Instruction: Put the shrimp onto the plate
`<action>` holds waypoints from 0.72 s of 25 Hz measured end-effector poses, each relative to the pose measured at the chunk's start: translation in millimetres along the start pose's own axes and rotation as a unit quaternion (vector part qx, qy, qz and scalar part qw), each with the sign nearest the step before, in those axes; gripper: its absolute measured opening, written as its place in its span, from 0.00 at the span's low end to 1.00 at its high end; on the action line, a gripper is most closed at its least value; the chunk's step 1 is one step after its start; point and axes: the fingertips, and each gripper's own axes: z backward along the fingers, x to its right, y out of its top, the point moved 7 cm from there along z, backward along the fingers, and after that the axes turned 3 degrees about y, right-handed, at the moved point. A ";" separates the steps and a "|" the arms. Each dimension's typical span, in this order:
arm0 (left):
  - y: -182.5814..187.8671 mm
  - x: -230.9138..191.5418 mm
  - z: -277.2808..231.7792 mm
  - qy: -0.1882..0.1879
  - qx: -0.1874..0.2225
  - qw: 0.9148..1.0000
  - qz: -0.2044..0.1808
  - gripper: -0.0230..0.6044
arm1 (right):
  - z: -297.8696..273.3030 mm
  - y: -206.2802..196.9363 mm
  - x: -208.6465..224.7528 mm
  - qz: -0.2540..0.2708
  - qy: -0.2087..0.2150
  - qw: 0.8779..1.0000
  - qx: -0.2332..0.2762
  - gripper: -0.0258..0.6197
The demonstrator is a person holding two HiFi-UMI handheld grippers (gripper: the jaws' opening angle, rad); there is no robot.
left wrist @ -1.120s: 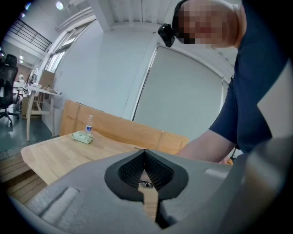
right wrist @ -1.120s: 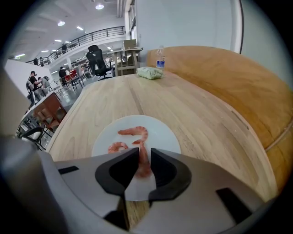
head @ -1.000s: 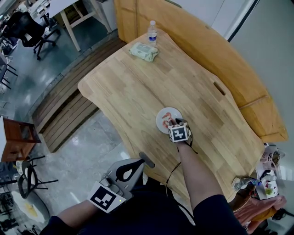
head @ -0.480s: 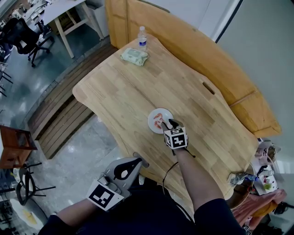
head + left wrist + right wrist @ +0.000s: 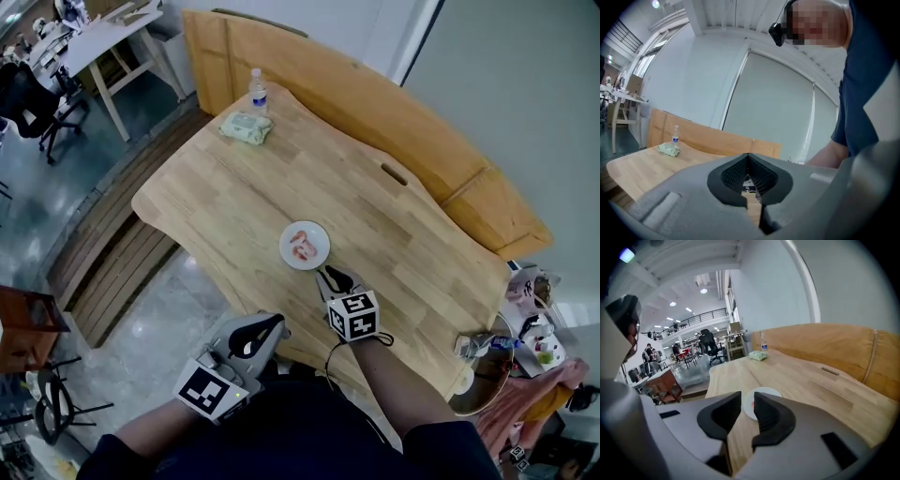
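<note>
Orange-and-white shrimp (image 5: 301, 242) lie on a small white plate (image 5: 318, 255) in the middle of the wooden table (image 5: 403, 234). My right gripper (image 5: 328, 278) hovers just on the near side of the plate, pointing at it, apart from it. Its jaws have just been closing, but a gap remains and nothing is between them. In the right gripper view the plate (image 5: 767, 392) shows beyond the right gripper (image 5: 747, 401). My left gripper (image 5: 270, 325) is held off the table's near edge, close to my body. Its tips meet in the left gripper view (image 5: 749, 156), with nothing held.
A water bottle (image 5: 257, 87) and a green wipes packet (image 5: 246, 127) sit at the table's far end. A wooden panel (image 5: 441, 150) stands along the far side. Cluttered small items (image 5: 534, 328) lie past the right end. Stone floor and wooden steps (image 5: 103, 253) lie left.
My right gripper has pulled back from over the plate towards my body and risen; the shrimp stays on the plate. The left gripper has shifted slightly.
</note>
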 end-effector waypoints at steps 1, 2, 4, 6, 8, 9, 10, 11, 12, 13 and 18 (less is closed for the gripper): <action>1.5 2.0 -0.7 -0.004 0.001 1.000 -0.002 0.04 | 10.6 3.4 -6.7 -0.005 0.004 1.000 0.013 0.17; 3.7 3.7 -1.8 -0.007 0.004 1.000 -0.004 0.04 | 21.4 6.8 -13.3 -0.010 0.007 1.000 0.025 0.16; 8.3 7.5 -3.8 -0.016 0.015 1.000 -0.009 0.04 | 43.2 12.5 -26.7 -0.018 0.014 0.999 0.048 0.13; 8.7 11.7 -4.0 -0.025 0.025 0.999 -0.009 0.04 | 64.4 16.9 -39.8 -0.025 0.020 0.997 0.069 0.11; 7.7 15.8 -4.5 -0.032 0.027 0.999 -0.009 0.04 | 83.9 21.3 -51.1 -0.029 0.024 0.995 0.089 0.09; 7.4 17.5 -5.1 -0.034 0.023 0.999 -0.011 0.04 | 92.9 24.1 -56.2 -0.030 0.027 0.994 0.098 0.09; 7.2 19.0 -5.6 -0.035 0.018 0.999 -0.013 0.04 | 101.6 27.7 -61.2 -0.029 0.031 0.993 0.107 0.08; 7.2 20.1 -6.1 -0.035 0.013 0.999 -0.015 0.04 | 110.0 32.0 -66.3 -0.028 0.035 0.992 0.115 0.07; 7.7 21.0 -6.7 -0.036 0.011 0.999 -0.017 0.04 | 118.2 36.7 -71.5 -0.026 0.039 0.991 0.123 0.07; 8.2 21.8 -7.3 -0.036 0.009 0.999 -0.018 0.04 | 126.1 41.5 -76.7 -0.023 0.042 0.990 0.130 0.07; 5.7 27.1 -9.5 -0.053 0.009 0.998 -0.024 0.04 | 159.6 60.7 -101.6 0.003 0.056 0.984 0.168 0.06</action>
